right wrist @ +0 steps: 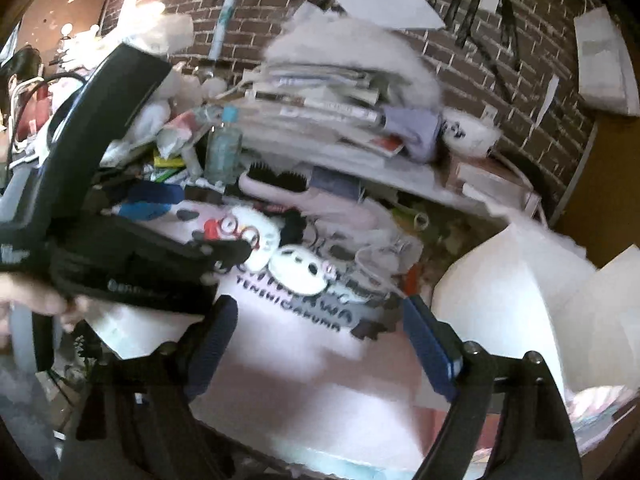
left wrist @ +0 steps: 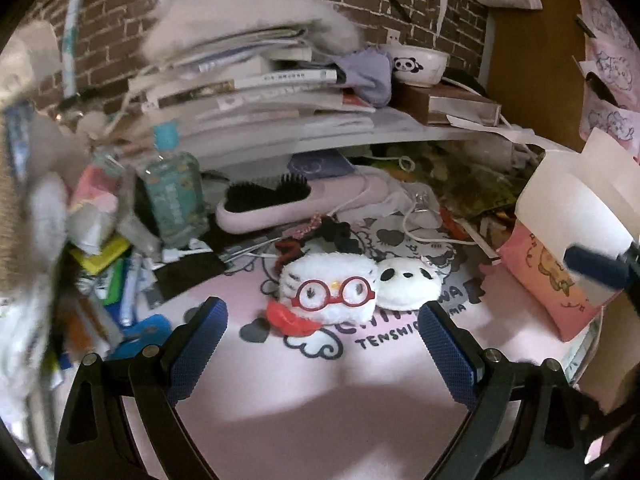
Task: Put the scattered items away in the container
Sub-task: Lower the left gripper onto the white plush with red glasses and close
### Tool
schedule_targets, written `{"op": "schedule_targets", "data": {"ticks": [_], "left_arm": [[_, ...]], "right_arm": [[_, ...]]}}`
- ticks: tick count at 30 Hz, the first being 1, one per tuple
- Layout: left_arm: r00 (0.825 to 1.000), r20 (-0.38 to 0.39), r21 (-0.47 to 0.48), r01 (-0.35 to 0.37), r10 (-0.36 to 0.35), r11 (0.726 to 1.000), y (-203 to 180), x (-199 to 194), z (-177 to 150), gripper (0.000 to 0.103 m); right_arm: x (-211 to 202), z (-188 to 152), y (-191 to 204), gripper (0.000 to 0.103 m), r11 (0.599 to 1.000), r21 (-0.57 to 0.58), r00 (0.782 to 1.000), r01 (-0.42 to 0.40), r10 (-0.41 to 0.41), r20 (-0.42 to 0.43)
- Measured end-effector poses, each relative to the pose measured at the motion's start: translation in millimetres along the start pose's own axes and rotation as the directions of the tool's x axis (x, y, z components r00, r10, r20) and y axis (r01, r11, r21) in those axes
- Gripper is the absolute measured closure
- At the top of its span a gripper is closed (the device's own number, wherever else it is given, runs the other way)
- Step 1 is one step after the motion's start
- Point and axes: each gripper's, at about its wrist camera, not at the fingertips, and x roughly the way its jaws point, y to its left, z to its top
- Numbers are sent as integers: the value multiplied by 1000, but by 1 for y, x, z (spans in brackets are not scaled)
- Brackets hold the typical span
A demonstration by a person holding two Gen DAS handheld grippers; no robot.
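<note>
A white plush with red glasses and a red mouth point(left wrist: 332, 294) lies on the pink mat point(left wrist: 280, 380), touching a white panda-face plush point(left wrist: 408, 284) on its right. My left gripper point(left wrist: 324, 320) is open just short of the glasses plush, nothing between its blue pads. At the right edge stands a pink-and-white box point(left wrist: 560, 248), open at the top. In the right wrist view my right gripper point(right wrist: 316, 316) is open over the mat beside that box point(right wrist: 508, 292). The glasses plush point(right wrist: 248, 230) and panda plush point(right wrist: 300, 266) lie beyond it. The left gripper's body point(right wrist: 120, 248) partly covers the glasses plush.
A stack of books and papers point(left wrist: 260, 88) with a panda bowl point(left wrist: 420, 64) sits on a low shelf behind. A blue-capped bottle point(left wrist: 174, 196), a pink hairbrush point(left wrist: 280, 200), cables and small clutter point(left wrist: 108, 272) crowd the left and back. A brick wall point(left wrist: 380, 4) closes the rear.
</note>
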Motion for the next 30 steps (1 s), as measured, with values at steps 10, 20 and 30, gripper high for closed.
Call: {"op": "schedule_targets", "data": {"ticks": [10,20,30], "left_arm": [[997,-5,-1,74,-74,997,-1,22,8,8],[995,-59,-43,78,-80,996,10,40,4,33],[989,-124,-78,67,-76,995,11,54,11,32]], "right_arm": [[15,-30,15,21,998,-36,999,43,-43,25],[15,-36,17,21,1000,-9,1000,11,-11,21],[16,-36,18,21,1000,4,1000,-9,9,13]]}}
